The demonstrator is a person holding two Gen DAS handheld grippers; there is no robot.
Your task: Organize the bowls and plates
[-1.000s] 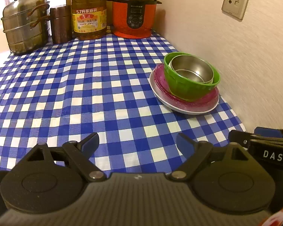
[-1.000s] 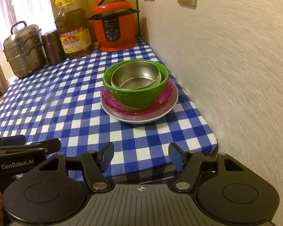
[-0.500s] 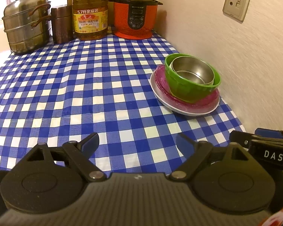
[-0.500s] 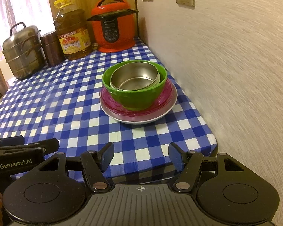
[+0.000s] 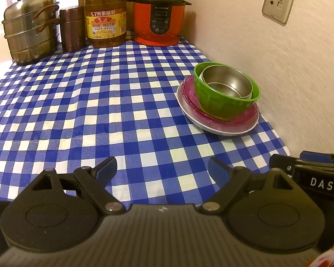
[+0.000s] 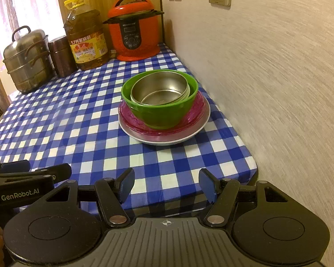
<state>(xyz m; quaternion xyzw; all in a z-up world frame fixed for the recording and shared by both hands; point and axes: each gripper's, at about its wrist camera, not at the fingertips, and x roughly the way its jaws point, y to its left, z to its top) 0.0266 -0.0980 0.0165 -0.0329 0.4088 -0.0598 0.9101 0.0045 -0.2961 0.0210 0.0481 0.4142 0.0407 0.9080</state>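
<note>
One stack stands by the wall on the blue checked cloth: a white plate (image 5: 194, 120) (image 6: 167, 141) at the bottom, a pink plate (image 5: 189, 92) (image 6: 131, 120) on it, a green bowl (image 5: 213, 102) (image 6: 164, 115) on that, and a steel bowl (image 5: 228, 82) (image 6: 161, 90) nested inside. My left gripper (image 5: 163, 169) hangs open over the cloth's near edge, well short and left of the stack, nothing between its fingers. My right gripper (image 6: 165, 183) is open too, empty, in front of the stack at the table's edge.
Along the back stand a steel steamer pot (image 5: 31, 26), a brown canister (image 5: 72, 30), a big oil bottle (image 5: 105, 15) and a red pressure cooker (image 5: 159, 15). The wall (image 6: 267, 77) runs close along the right of the stack. The table's front edge (image 6: 189, 202) lies just under my right gripper.
</note>
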